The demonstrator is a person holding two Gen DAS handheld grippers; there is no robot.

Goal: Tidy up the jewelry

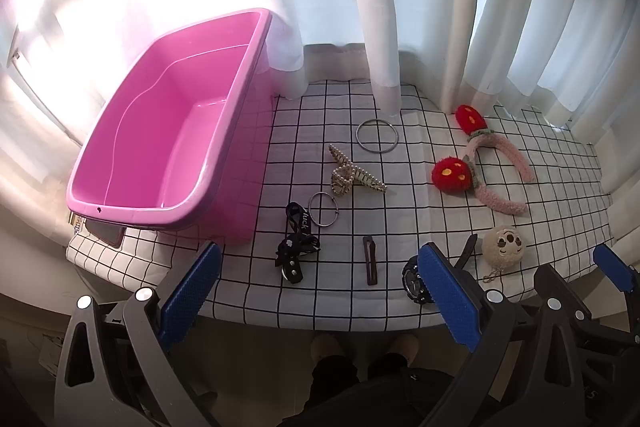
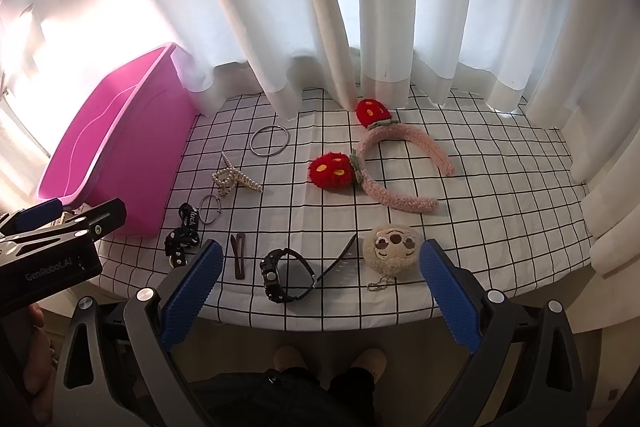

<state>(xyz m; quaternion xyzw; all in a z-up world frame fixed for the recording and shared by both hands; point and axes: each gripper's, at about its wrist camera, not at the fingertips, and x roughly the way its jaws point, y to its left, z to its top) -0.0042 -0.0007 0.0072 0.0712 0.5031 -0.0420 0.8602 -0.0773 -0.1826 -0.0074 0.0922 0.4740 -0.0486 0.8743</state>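
Here both tools gape empty: left tool [image 1: 320, 291], right tool [image 2: 320, 287]. The black watch [image 2: 284, 277] lies between the right tool's fingers at lower centre; the pink tub [image 1: 168, 131] sits upper left.

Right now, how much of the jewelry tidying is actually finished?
Nothing looks done: the pink bin shows no items inside. Nothing is in hand either; the left claw and right claw are both open, holding nothing. Everything is left on the checked cloth: the large bangle, pearl hair claw, hoop ring, black strap, brown hair clip, watch, plush charm and fuzzy headband.
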